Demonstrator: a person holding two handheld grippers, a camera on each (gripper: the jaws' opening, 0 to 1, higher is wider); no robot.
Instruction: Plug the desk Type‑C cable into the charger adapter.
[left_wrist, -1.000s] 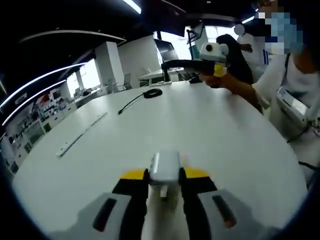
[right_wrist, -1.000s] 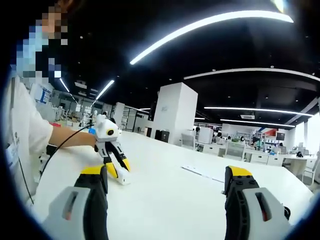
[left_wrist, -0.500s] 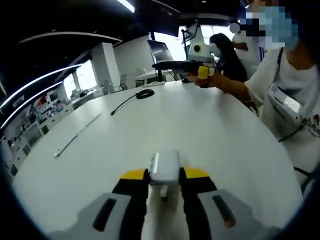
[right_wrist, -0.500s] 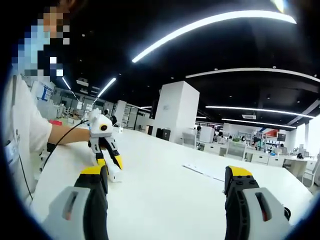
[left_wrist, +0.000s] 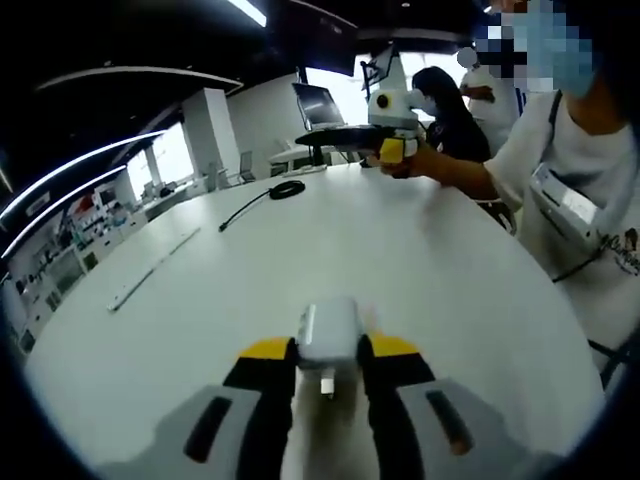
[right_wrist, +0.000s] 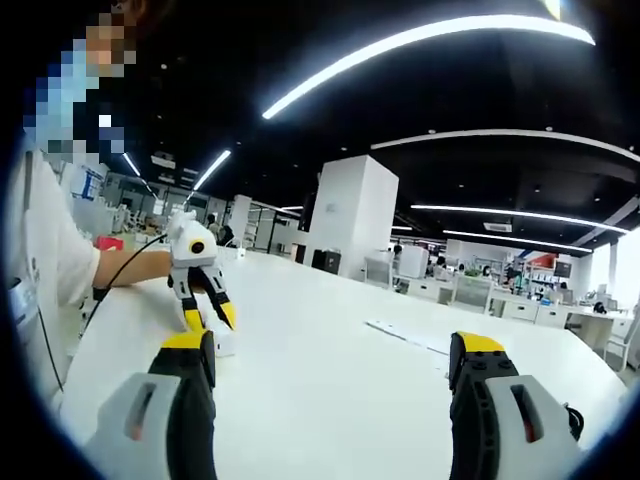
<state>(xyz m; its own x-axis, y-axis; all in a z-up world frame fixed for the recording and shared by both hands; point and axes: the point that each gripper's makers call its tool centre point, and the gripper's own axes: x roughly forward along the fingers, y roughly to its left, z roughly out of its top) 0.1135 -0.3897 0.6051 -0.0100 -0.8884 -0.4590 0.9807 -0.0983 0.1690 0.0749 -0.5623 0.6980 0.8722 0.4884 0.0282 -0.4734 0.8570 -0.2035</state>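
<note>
The adapter (left_wrist: 329, 335) is being clamped between the jaws of the left hand-held gripper (left_wrist: 328, 365), low over the white tabletop (left_wrist: 400, 260). The cable (left_wrist: 262, 200) is lying coiled on the tabletop, well beyond the adapter toward the far edge. The right hand-held gripper (right_wrist: 335, 360) is being held wide open with nothing in it, above the tabletop and well apart from the adapter.

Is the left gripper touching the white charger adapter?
Touching. The left gripper view shows the left gripper with both jaws pressed against the sides of the charger adapter, no gap either side.
</note>
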